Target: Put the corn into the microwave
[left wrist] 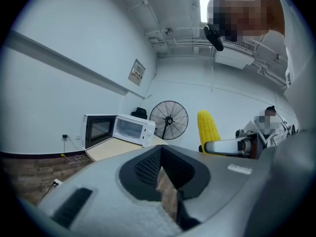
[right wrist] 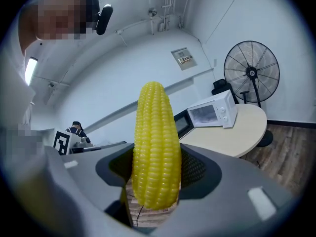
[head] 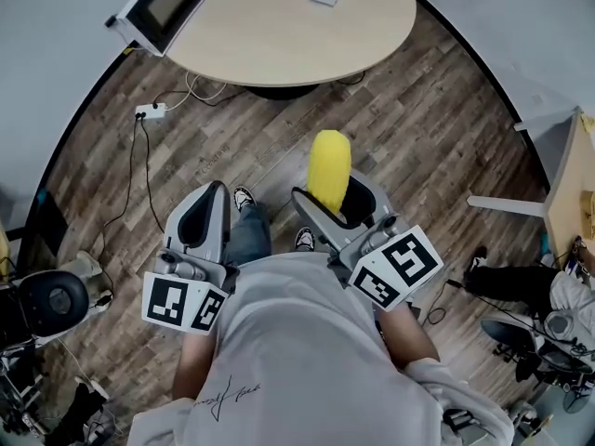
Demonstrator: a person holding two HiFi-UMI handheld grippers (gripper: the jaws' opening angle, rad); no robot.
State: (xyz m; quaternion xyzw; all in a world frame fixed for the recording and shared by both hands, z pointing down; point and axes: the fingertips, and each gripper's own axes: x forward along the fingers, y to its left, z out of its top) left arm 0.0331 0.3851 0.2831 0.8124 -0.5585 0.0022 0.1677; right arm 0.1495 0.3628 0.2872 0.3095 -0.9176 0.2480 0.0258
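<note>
Far left on table [head: 307, 40]: microwave [right wrist: 215, 113] is standing open.
Right claw [head: 337, 200]: gripping corn [head: 329, 163] upright for carrying.
Left claw [head: 206, 203]: closed, empty.

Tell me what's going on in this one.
A person holds a gripper in each hand. The right gripper is clamped on a yellow corn cob, held upright. The left gripper is empty, its jaws nearly together. The microwave sits with its door open on the round table ahead.
</note>
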